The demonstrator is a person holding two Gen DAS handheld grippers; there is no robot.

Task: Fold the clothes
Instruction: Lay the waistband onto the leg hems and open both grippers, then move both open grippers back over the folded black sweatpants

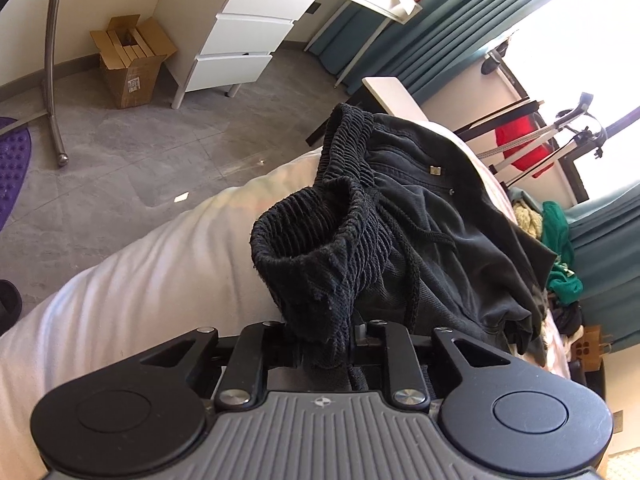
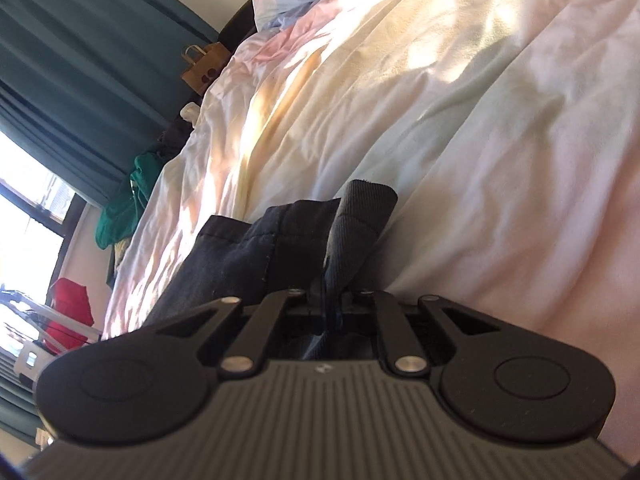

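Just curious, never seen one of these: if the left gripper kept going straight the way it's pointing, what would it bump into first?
The black shorts it already grips at the ribbed waistband, bunched directly ahead of the left gripper; beyond, probably the white duvet.

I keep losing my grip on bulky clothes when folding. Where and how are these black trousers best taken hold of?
Take the ribbed elastic waistband at its corner, from the bed's floor-side edge: it is thick, stands up off the bed and gives firm bulk. The left hand-held gripper is shut on it there.
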